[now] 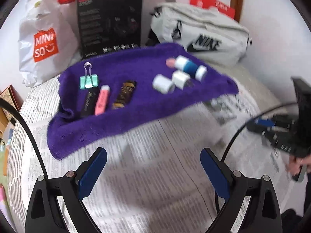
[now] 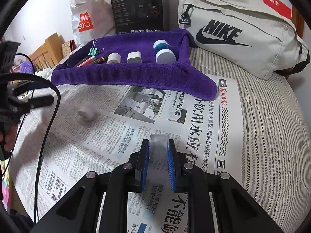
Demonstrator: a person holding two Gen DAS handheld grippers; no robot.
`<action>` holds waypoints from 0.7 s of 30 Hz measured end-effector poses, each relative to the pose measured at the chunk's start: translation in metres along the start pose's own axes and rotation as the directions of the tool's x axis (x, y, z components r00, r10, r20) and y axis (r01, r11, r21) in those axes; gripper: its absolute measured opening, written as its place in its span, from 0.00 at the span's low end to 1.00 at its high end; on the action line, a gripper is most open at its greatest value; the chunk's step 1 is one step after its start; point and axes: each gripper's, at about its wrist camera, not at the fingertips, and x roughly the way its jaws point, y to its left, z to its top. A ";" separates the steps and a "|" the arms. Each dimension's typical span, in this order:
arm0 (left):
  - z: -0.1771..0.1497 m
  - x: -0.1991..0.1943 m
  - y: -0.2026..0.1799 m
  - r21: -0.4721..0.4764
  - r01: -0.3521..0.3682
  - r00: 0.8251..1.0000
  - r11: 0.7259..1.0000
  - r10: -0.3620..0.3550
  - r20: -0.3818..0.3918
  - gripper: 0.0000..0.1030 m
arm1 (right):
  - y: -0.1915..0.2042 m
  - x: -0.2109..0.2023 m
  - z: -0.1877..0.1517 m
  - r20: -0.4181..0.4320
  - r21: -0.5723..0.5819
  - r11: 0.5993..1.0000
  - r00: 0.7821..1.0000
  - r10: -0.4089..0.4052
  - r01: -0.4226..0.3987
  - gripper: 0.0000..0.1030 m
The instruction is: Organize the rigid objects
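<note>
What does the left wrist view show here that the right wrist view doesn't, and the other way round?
Only the left wrist view: the open left gripper with nothing between its fingers, and the right gripper's body at the frame's right edge.

Only the right wrist view: the right gripper shut on a translucent tape roll, a small blurred white object on the newspaper, and the newspaper's headline.

Both: the purple towel carrying a green binder clip, a pink pen and white caps, plus the Nike bag and the Miniso bag.

On the purple towel (image 2: 124, 73): one binder clip (image 2: 93, 50), three pens (image 1: 102, 103), two white caps (image 2: 124, 57), one blue-and-white tube (image 2: 162, 51).
</note>
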 end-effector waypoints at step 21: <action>0.004 0.015 -0.015 0.007 0.051 0.994 0.999 -0.050 -0.092 0.93 | -0.012 0.001 0.003 0.028 0.022 1.000 1.000 0.007 -0.008 0.17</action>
